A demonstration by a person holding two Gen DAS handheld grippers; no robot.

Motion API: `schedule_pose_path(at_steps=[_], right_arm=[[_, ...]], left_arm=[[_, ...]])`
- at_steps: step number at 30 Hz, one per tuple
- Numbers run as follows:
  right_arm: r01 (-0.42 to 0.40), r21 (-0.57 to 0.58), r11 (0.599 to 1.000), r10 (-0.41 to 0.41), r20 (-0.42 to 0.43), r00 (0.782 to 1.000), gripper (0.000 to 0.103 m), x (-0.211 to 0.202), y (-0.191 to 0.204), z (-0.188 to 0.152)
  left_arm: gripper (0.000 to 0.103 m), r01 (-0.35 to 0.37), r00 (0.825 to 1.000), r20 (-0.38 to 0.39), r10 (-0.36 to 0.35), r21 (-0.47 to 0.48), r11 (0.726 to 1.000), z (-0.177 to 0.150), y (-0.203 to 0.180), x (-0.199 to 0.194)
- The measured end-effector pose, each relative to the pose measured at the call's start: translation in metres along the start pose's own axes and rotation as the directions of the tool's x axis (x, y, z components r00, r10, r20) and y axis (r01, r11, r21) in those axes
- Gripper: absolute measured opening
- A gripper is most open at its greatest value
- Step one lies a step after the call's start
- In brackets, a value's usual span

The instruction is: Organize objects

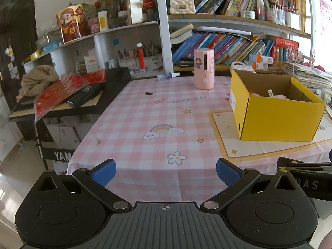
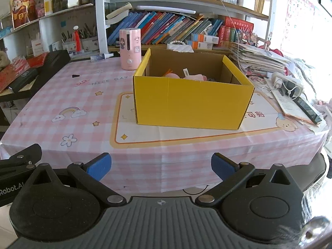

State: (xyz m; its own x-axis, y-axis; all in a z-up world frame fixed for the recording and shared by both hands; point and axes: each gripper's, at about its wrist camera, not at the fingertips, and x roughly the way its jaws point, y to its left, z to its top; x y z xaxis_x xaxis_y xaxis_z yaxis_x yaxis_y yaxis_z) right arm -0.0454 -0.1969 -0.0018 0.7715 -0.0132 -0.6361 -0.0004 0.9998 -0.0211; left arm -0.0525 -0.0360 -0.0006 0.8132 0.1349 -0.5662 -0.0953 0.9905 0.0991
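A boxy yellow cardboard box [image 2: 193,101] with a plain brown inside sits on the glossy pink-checked tablecloth [image 2: 68,95], soft pink items inside. Left of it stands a smooth pink cylinder [image 2: 130,48]. Left gripper [image 1: 166,171] and right gripper [image 2: 161,166] gape wide, empty, blue-padded, short of the box.

We see home study or child's room. Bookshelves [image 2: 176,27] packed with leaning books, pen pots, small quilted handbag [image 1: 182,5]. Tabletop [image 1: 145,120] under pink checked cloth with rainbow, stars, flowers. Yamaha keyboard [image 1: 68,103] at left, piled with red packets. Pink cartoon humidifier [image 2: 130,48], yellow cardboard box [image 2: 193,101] holding soft pink things, stacked papers [image 2: 259,60], power strip [image 2: 288,84].
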Motion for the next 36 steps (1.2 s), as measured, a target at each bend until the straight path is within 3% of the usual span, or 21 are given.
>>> schedule_pose_path(at_steps=[36], right_arm=[[0.042, -0.028, 0.999, -0.042, 0.003, 0.999, 0.103, 0.006, 0.004, 0.007]], left_arm=[[0.103, -0.002, 0.999, -0.050, 0.001, -0.020, 1.000, 0.006, 0.002, 0.011]])
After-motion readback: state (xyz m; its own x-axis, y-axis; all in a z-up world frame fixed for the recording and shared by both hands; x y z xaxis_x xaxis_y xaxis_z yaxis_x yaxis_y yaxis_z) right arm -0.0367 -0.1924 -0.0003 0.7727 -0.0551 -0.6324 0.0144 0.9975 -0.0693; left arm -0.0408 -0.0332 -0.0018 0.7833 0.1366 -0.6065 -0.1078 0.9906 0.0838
